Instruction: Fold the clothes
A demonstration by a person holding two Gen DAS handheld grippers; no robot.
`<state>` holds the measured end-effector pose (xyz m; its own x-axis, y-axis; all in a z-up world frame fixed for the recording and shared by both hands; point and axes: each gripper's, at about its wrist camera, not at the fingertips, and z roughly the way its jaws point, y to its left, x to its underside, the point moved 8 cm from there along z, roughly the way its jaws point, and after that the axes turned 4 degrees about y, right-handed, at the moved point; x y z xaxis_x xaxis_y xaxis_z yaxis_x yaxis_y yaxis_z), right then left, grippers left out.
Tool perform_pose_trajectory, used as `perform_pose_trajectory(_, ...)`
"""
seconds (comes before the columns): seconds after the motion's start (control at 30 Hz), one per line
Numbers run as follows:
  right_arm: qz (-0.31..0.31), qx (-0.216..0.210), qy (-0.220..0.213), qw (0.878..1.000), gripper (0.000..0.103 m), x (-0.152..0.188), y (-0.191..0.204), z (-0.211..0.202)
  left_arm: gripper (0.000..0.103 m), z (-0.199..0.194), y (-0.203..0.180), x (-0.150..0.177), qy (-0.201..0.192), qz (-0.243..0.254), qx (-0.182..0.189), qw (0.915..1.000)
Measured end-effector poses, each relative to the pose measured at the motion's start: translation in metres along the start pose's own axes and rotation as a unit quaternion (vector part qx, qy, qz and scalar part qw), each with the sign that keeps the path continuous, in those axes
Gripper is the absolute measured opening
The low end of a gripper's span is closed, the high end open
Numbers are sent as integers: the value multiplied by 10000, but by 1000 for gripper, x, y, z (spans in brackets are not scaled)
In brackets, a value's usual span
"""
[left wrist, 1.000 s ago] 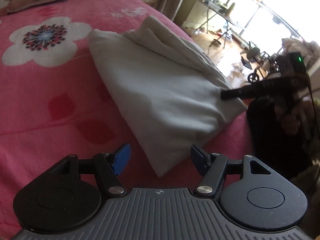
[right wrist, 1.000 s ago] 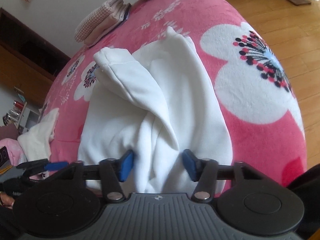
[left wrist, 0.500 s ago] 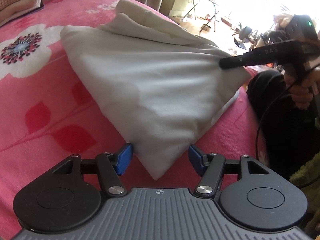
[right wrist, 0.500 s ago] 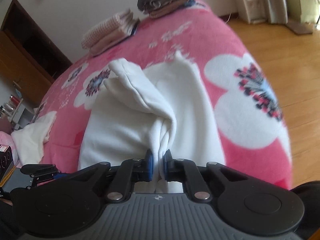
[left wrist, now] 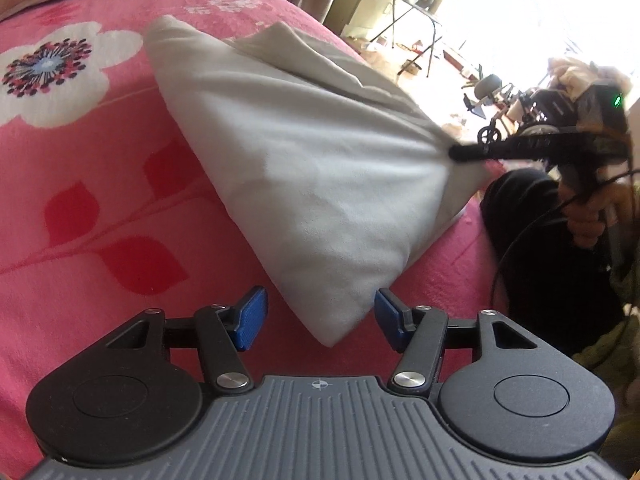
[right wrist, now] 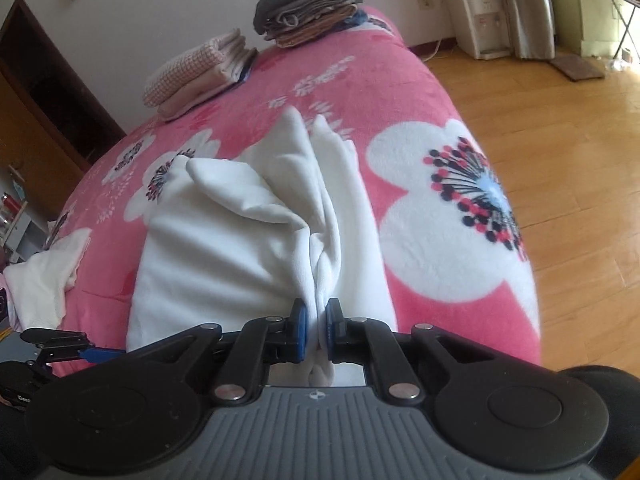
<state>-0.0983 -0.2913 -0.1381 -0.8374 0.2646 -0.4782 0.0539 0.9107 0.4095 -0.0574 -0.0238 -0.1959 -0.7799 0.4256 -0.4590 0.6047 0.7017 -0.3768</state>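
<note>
The white garment [right wrist: 224, 256] is soft, matt cloth with a faint brushed nap, creasing into thick rounded folds. The bed cover [right wrist: 400, 92] is a plush pink fleece, fuzzy and unshiny, printed with white flowers. Each hand-held gripper is matt black plastic: the right hand-held gripper [right wrist: 316, 330] and the left hand-held gripper [left wrist: 320, 322] have ribbed grey housings, bright polished metal pivot pins and blue pads [left wrist: 250, 318] with a fine ridged, rubbery texture. The floor [right wrist: 560, 112] is smooth wooden board with a glossy sheen. The folded stacks [right wrist: 308, 8] behind look like woven cloth, one checked.
</note>
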Motion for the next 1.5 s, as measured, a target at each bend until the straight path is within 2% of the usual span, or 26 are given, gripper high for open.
perform_pose_trajectory(0.17,507,112,324,9981,6,9,-23,10,61,-4,11,-13,-262,-603,242,9975)
perform_pose_trajectory(0.3,256,381,434,9980,6,8,-18,12,61,16,13,-21,-217,-817,123,9963)
perform_pose_trajectory(0.4,-387,746,71,9964,8,-3,-6,-3,61,35,15,-19,48,-772,-238,9967)
perform_pose_trajectory(0.5,-1096,999,-383,9882,8,-19,9,-19,61,41,17,-20,103,-932,-215,9954)
perform_pose_trajectory(0.57,-1371,974,-545,9842,12,-33,20,-20,61,42,16,-20,128,-914,-245,9954)
perform_pose_trajectory(0.67,-1550,762,-655,9828,23,-54,37,-8,61,43,14,-21,145,-885,-288,9956)
perform_pose_trajectory(0.73,-1593,677,-700,9824,35,-67,47,5,61,44,13,-21,151,-876,-294,9956)
perform_pose_trajectory(0.83,-1569,687,-675,9829,35,-86,52,30,61,45,13,-22,155,-890,-272,9955)
perform_pose_trajectory(1.0,-1156,588,-305,9911,35,-103,38,67,61,46,11,-20,153,-880,-242,9957)
perform_pose_trajectory(1.17,-713,409,25,9966,31,-107,21,93,61,47,7,-19,136,-846,-242,9960)
perform_pose_trajectory(1.2,-597,317,66,9977,23,-106,18,96,61,47,6,-19,133,-841,-238,9961)
perform_pose_trajectory(1.23,-517,224,59,9984,2,-106,16,96,61,47,4,-18,134,-839,-235,9961)
perform_pose_trajectory(1.3,-498,92,-142,9986,2,-106,19,88,61,46,5,-19,145,-835,-224,9962)
perform_pose_trajectory(1.4,-610,257,-614,9959,2,-107,24,67,60,46,3,-20,172,-824,-250,9961)
perform_pose_trajectory(1.5,-520,527,-668,9950,2,-102,7,70,60,46,6,-21,226,-803,-290,9961)
